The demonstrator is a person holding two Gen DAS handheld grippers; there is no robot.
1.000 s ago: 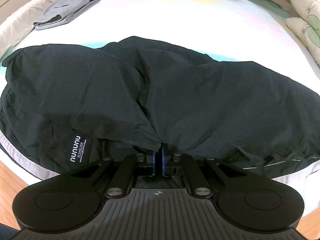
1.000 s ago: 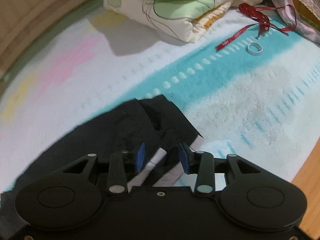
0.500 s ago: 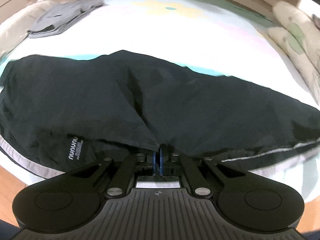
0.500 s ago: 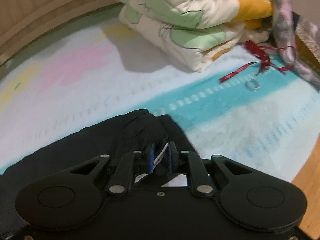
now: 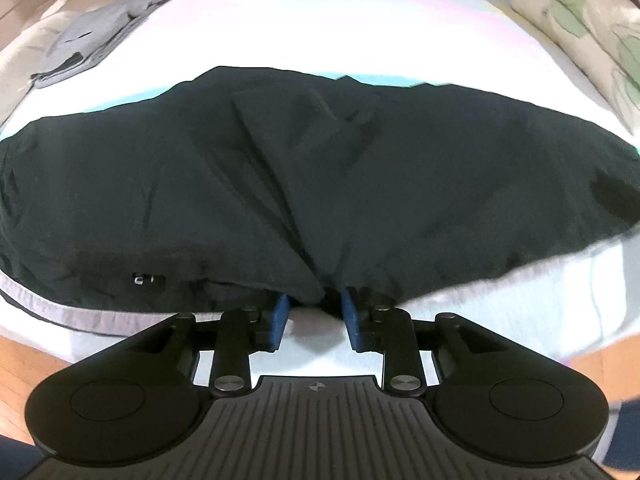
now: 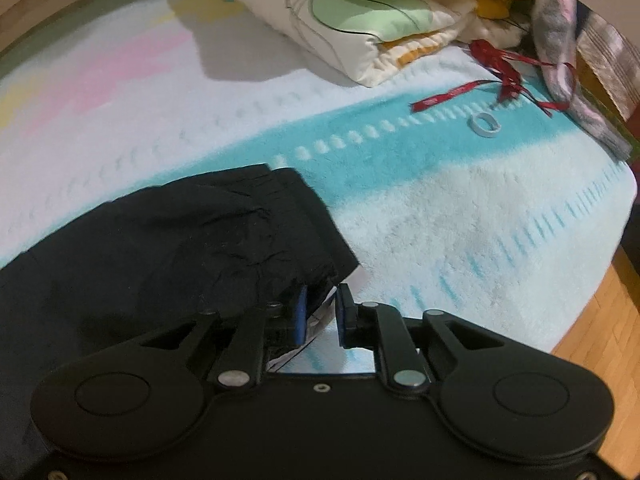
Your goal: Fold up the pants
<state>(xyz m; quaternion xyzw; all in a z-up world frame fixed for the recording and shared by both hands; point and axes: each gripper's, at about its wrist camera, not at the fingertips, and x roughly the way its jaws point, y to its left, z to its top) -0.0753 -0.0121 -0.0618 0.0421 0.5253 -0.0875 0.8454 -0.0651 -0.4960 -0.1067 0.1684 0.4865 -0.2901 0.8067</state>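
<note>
- The left gripper (image 5: 313,311) had just been opening: a second before, its blue pads were pressed together on the near hem of the black pants (image 5: 304,184); now the jaws stood spread, with a bunched fold of that hem drooping between them and no pad visibly pressing on it.
- The right gripper (image 6: 321,312) had closed almost fully half a second earlier and had since been opening again. Its jaws stood slightly apart around the corner of the pants (image 6: 168,256), where a bit of white lining or label showed; whether a pad touched the cloth could not be told.
- The pants lay spread along the near edge of the bed (image 5: 360,28), one dark layer lapped over another, so a fold looked laid down and both releases appeared to mark the end of that step.
- Further out, a folded grey garment (image 5: 96,44) sat toward the bed's far left corner in the left wrist view.
- A folded quilt (image 6: 360,12), a red ribbon (image 6: 500,76) and a small white ring (image 6: 485,124) lay toward the far right, well apart from the pants.
- Next would probably come a smoothing or a second fold.
</note>
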